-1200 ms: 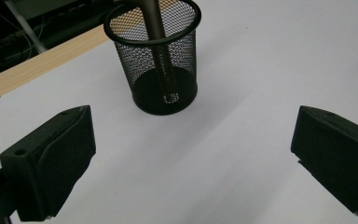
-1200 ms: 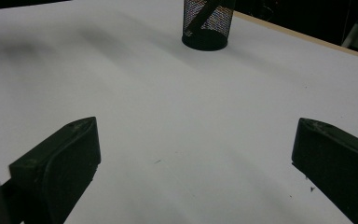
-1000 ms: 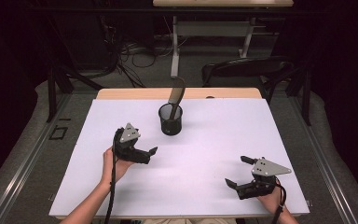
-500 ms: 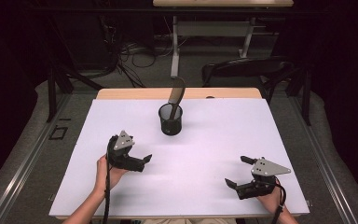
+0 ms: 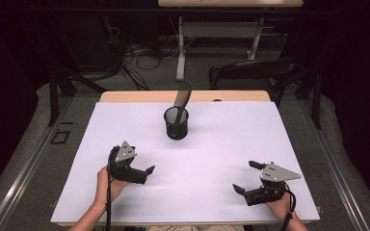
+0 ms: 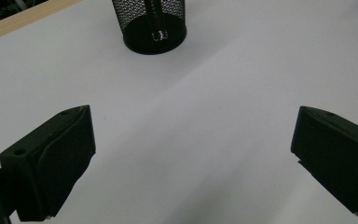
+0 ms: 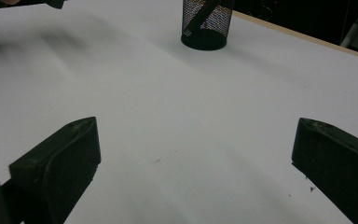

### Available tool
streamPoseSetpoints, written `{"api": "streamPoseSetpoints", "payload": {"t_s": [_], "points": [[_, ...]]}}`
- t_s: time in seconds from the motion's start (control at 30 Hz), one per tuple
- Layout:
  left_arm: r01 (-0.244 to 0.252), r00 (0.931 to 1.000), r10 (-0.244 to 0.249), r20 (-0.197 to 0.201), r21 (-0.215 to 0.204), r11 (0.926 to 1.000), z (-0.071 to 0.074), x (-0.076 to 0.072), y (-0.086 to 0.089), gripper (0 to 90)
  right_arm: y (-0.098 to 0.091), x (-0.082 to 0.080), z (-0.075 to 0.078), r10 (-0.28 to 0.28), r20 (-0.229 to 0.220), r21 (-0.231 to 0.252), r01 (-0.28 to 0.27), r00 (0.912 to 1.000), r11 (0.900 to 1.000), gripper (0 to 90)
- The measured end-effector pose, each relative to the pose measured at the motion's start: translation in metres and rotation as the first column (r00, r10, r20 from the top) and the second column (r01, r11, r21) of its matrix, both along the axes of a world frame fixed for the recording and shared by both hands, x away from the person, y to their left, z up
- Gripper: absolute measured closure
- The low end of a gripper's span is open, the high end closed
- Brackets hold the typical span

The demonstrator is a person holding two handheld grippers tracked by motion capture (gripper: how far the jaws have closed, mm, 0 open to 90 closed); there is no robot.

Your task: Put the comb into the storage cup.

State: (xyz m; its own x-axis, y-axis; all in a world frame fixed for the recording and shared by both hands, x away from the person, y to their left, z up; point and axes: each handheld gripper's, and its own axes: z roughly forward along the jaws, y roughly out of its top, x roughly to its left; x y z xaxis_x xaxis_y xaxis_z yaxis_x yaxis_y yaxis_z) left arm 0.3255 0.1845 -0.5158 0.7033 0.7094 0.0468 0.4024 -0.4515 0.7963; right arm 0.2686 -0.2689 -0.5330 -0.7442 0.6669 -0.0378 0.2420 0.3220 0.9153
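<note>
Mesh cup point(image 5: 176, 123) stands alone, well beyond both spread-jawed tools.

A black wire-mesh cup point(image 5: 176, 123) stands upright on the white table point(image 5: 231, 144), near the middle of its far edge and a little left of centre, well apart from the near edge. Its round wall is open mesh above a solid dark base. A flat, dark, long-handled utensil point(image 5: 183, 94) stands in it, leaning to the right, its broad upper end rising well above the rim.
</note>
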Motion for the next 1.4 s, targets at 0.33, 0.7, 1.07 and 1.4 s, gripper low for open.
{"api": "streamPoseSetpoints", "payload": {"t_s": [0.33, 0.7, 1.07, 1.4], "points": [[-0.006, 1.0000, 0.006, -0.008, 0.008, 1.0000, -0.008, -0.012, 0.009, 0.1, 0.000, 0.000, 0.000, 0.000, -0.001, 0.001, 0.000, 1.0000, 1.0000, 0.6], [-0.015, 0.9999, 0.015, 0.003, 0.008, 0.9999, -0.013, -0.024, 0.017, 0.1, 0.000, 0.000, 0.000, -0.002, -0.005, 0.000, 0.002, 1.0000, 1.0000, 0.6], [-0.026, 0.9982, 0.026, 0.054, -0.013, 0.9996, -0.020, -0.040, 0.027, 0.1, 0.000, 0.000, 0.000, -0.002, -0.005, -0.004, 0.001, 1.0000, 1.0000, 0.6], [-0.039, 0.9953, 0.042, 0.087, -0.036, 0.9986, -0.020, -0.048, 0.033, 0.1, 0.001, 0.000, -0.001, 0.002, -0.005, -0.003, -0.002, 1.0000, 1.0000, 0.6]]}}
